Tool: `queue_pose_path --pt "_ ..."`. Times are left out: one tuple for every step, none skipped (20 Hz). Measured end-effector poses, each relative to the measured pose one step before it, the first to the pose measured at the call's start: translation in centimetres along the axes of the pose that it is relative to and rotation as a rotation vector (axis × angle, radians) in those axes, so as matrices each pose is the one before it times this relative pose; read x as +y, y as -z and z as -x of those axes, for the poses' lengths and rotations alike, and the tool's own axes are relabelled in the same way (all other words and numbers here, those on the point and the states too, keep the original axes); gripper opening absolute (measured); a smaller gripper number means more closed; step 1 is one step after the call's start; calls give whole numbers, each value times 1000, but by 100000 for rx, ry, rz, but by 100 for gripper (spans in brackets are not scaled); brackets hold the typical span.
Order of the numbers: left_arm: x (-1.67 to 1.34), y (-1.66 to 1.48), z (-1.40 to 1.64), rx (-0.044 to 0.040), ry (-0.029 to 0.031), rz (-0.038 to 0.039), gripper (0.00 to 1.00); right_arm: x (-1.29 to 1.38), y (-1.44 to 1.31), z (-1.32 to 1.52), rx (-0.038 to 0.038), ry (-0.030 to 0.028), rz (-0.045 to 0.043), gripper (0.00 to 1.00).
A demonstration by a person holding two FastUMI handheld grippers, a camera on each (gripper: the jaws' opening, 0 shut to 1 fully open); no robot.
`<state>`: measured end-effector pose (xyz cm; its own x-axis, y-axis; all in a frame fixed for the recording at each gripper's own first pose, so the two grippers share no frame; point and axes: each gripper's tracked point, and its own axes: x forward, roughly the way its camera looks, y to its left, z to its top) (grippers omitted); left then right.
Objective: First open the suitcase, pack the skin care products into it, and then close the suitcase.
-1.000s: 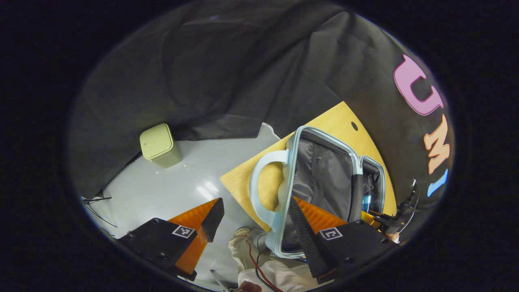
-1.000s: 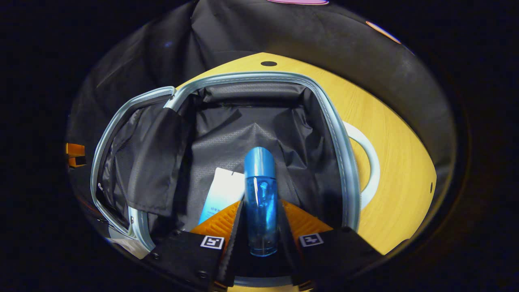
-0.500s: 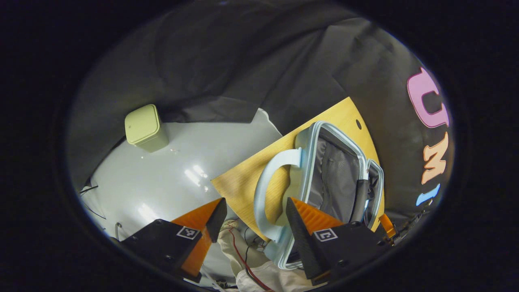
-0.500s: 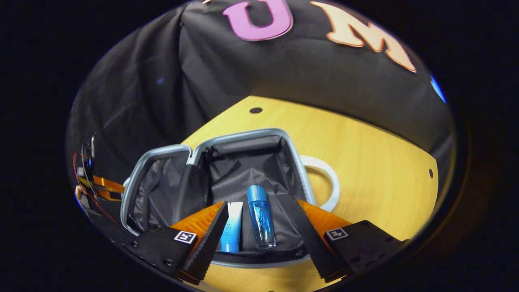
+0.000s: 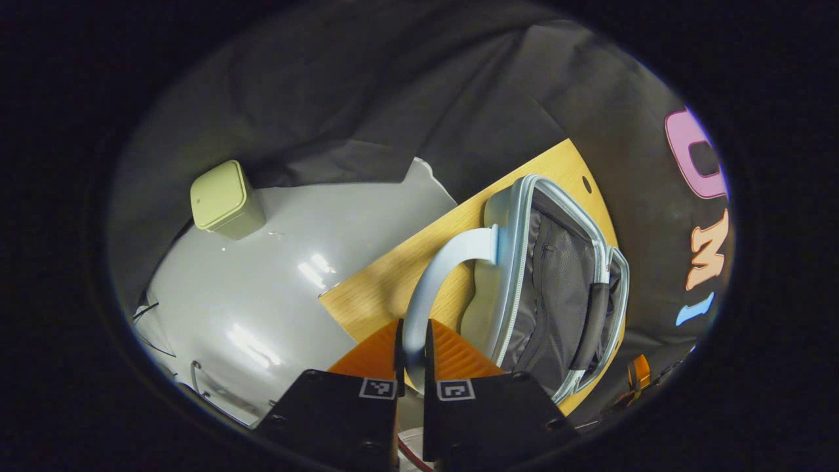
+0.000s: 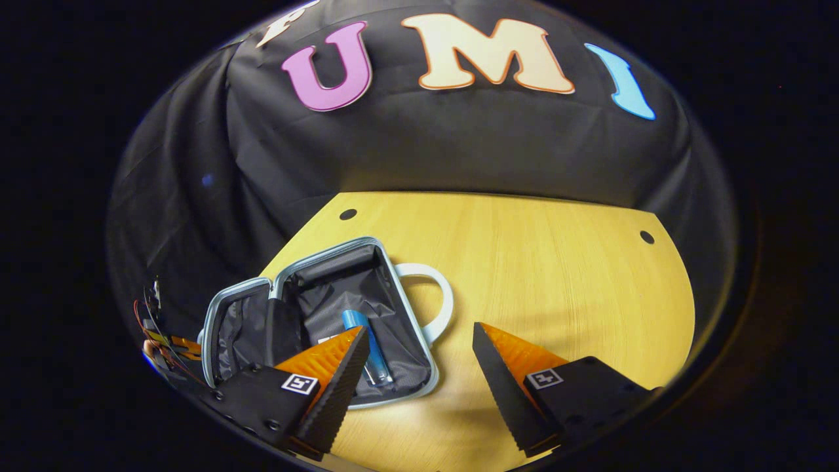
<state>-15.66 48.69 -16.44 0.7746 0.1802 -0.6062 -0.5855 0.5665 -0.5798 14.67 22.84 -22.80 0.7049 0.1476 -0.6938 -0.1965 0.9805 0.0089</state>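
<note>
Change: now that the blue bottle (image 6: 371, 349) lies in the suitcase (image 6: 367, 262), right claw (image 6: 419, 367) has released it and withdrawn.
Left claw (image 5: 411, 341): clenched on suitcase handle (image 5: 446, 259).
Next: closing.

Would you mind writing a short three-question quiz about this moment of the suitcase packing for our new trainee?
1. True or false: the left gripper is shut on the suitcase handle.
2. Which item lies inside the open suitcase? A) a red mug B) a blue bottle C) a yellow sponge
3. Fill in: the right gripper hovers above the wooden table with its jaws ____.

Key: 1 true; 2 B; 3 open.
</note>
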Motion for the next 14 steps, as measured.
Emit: queue_pose_path --pt "-536 -225 198 -650 2868 491 7 -260 79 230 -117 701 -601 96" --pt "-587 -44 338 -461 3422 487 5 -216 -6 150 -143 230 -355 96" --pt "-311 40 142 -78 2038 97 4 -163 159 80 -59 122 -133 96" --pt "-81 183 46 421 259 -278 3 39 236 -34 92 -59 -80 99" --pt "60 87 119 384 -500 -85 2 -14 4 -4 -257 -253 24 99" --pt "-115 -17 120 -185 -269 -111 2 32 64 63 -208 -196 152 99" --pt "-443 -37 60 -344 489 -191 2 -34 -24 89 -311 -66 270 99" --pt "-515 -125 365 -767 1429 630 2 -64 3 137 -491 122 160 99" --pt "-405 -253 314 -920 1725 490 1 -115 -45 182 -469 -106 -84 99" --pt "-224 -249 442 -941 1404 561 1 -239 -30 193 -391 1 -321 99" --pt "-500 -298 498 -1118 1748 708 1 -158 245 5 -359 178 -447 96" --pt "-713 -253 580 -1082 1566 1055 0 -306 85 12 -347 563 -672 99" --pt "-989 -137 260 -910 1160 330 0 -455 111 113 -201 497 -924 96" --pt "-401 -184 572 -1188 506 -565 0 -284 29 205 -142 47 -1075 99"
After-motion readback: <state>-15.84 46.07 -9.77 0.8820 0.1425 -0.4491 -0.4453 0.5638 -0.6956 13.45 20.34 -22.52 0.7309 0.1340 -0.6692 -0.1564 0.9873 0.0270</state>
